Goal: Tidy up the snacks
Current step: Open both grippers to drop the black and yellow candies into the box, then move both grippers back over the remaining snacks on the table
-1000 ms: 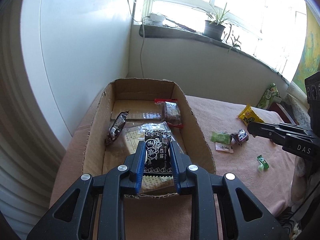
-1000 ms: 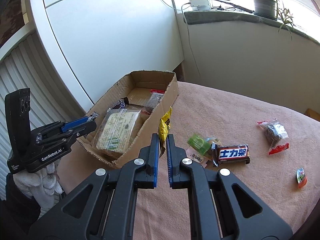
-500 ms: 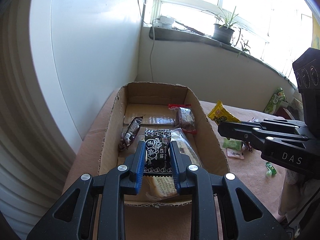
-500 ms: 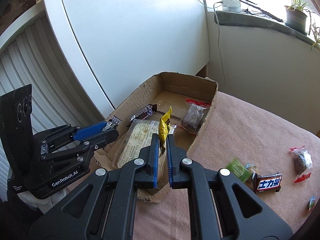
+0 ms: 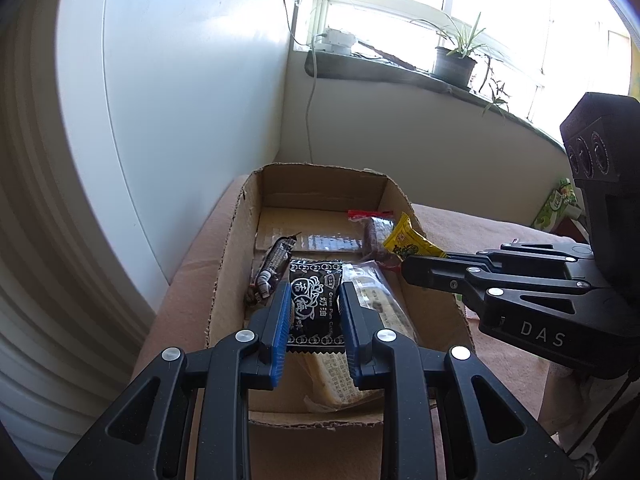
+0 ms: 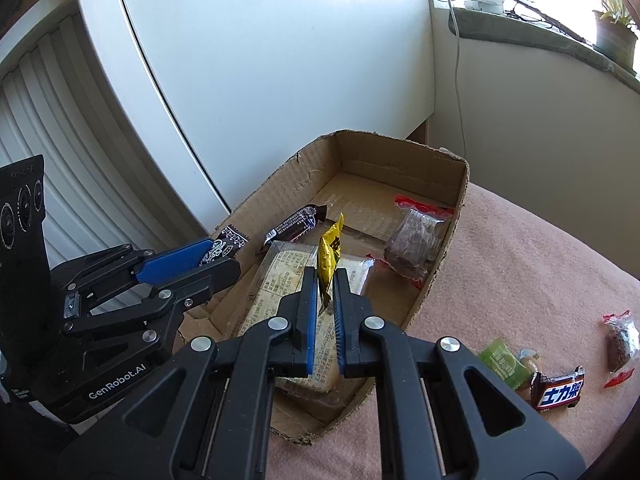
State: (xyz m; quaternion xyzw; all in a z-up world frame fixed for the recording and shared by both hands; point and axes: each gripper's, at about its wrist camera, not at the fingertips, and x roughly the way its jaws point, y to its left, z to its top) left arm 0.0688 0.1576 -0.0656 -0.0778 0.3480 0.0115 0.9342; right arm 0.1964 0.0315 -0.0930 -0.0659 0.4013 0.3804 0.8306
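An open cardboard box (image 5: 224,264) (image 6: 452,248) stands on a pink cloth by the white wall. My left gripper (image 5: 314,308) is shut on a black candy packet (image 5: 316,304) above the box's near end; that gripper (image 6: 224,258) reaches in from the left in the right wrist view. My right gripper (image 6: 325,280) is shut on a yellow snack packet (image 6: 330,252) (image 5: 406,240), held over the box's right side. Inside the box lie a large clear-wrapped biscuit pack (image 6: 284,276), a dark bar (image 6: 296,222) and a brown snack with red ends (image 6: 416,236).
On the cloth right of the box lie a green packet (image 6: 500,364), a dark chocolate bar with white lettering (image 6: 558,390) and another red-ended snack (image 6: 620,344). A window sill with a potted plant (image 5: 456,64) runs behind. A green packet (image 5: 556,208) sits far right.
My right gripper has carried the yellow packet leftward from over the cloth to above the box. The left gripper has stayed in place with the black packet.
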